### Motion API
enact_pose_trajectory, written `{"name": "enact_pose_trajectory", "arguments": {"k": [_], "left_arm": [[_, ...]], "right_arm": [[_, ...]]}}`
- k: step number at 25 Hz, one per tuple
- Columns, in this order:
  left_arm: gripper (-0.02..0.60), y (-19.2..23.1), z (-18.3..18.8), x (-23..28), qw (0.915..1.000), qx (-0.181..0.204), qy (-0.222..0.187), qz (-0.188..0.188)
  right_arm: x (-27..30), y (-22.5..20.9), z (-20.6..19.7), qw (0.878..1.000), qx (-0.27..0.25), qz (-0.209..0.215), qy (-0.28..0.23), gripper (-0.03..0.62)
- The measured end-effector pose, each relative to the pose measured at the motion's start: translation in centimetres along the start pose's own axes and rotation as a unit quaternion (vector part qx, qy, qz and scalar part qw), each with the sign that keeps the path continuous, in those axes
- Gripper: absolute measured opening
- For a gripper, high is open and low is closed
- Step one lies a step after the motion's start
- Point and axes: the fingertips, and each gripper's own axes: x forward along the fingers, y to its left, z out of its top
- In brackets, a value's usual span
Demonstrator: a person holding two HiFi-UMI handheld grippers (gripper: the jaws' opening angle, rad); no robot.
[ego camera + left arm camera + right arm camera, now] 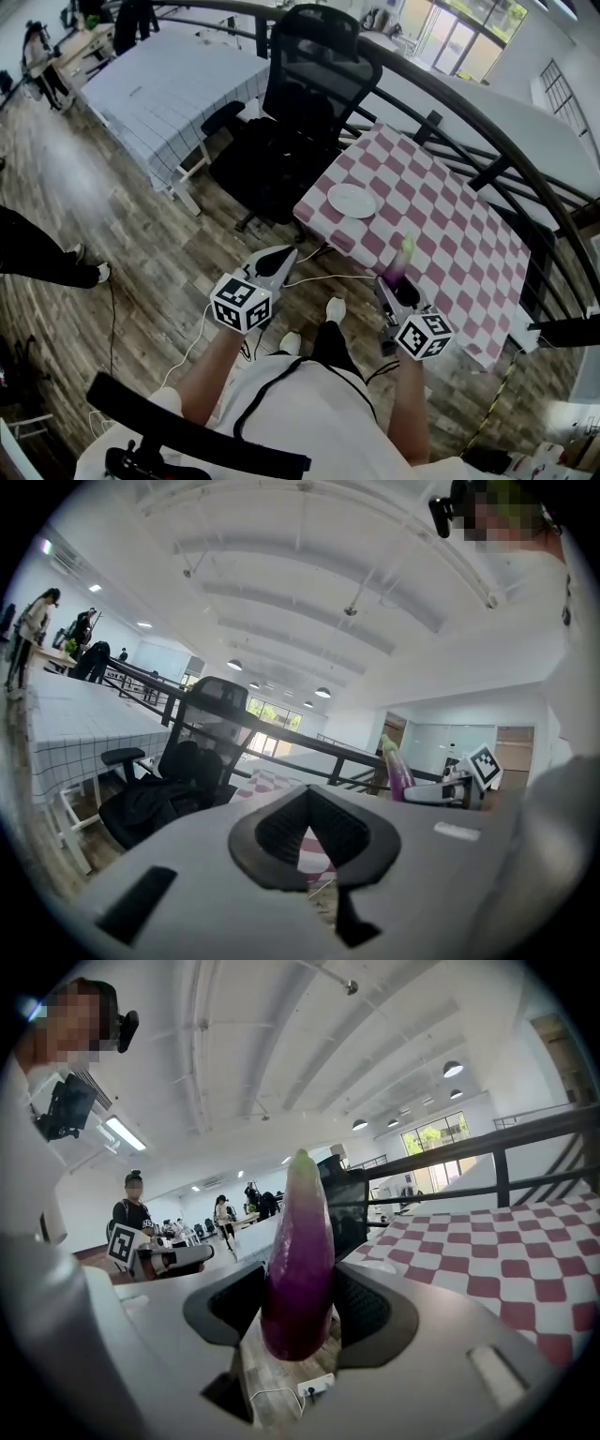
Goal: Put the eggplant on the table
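Eggplant [298, 1269] stands upright, green tip up, pinched between the pads of our right gripper [400, 292]. We hold it in the air by the near edge of the checkered table [450, 216]. Our left gripper [307, 799] has its jaws pressed together on nothing, above the wooden floor [150, 253]. A white plate [352, 200] rests on the table.
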Motion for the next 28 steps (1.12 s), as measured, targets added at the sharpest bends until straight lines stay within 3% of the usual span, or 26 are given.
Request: {"name": "enact_pose_trajectory", "arguments": {"k": [12,28], "left_arm": [[0.003,3.8,1.3,3.1,0.9987,-0.004,-0.002,0.051],[0.003,5.5,1.5,12.7,0.9929,-0.033,0.003,0.114]], "right_arm": [[6.5,-3.3,2.1,0.998,-0.021,0.047,0.037,0.238],[14.8,-12.2,5.7,0.986,-0.064,0.106,0.109,0.238]]}}
